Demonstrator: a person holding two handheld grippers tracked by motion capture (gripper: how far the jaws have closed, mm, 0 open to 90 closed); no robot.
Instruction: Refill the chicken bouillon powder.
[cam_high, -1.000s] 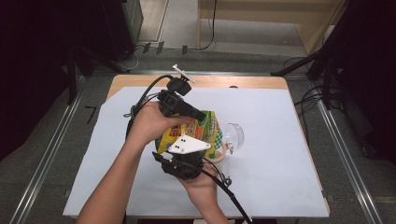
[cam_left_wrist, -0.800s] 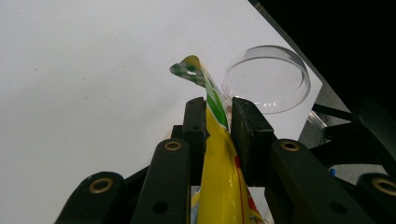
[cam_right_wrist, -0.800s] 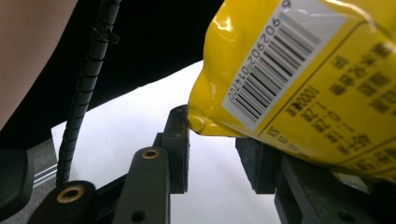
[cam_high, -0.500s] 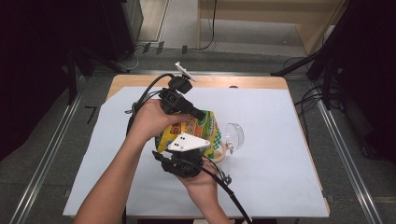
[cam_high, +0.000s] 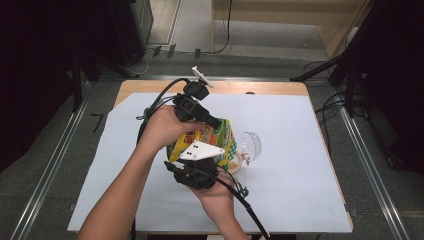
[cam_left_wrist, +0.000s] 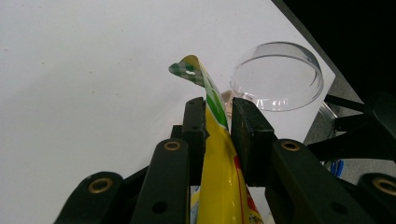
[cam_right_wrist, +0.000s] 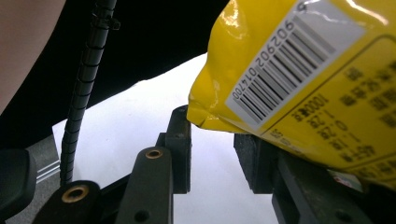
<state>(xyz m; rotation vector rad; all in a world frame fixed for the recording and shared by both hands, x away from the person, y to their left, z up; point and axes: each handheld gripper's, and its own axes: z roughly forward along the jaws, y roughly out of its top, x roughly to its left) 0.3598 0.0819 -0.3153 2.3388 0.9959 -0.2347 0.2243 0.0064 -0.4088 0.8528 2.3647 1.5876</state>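
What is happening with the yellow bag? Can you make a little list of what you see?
held thing: yellow snack bag, lifted over the table
left gripper: jaws shut on the bag's top edge
right gripper: jaws apart, a bag corner just above the gap, pads not pressing it
nearby: clear round lid beside the bag
surface: white sheet on a wooden table
barcode: on the bag's back, seen in the right gripper view
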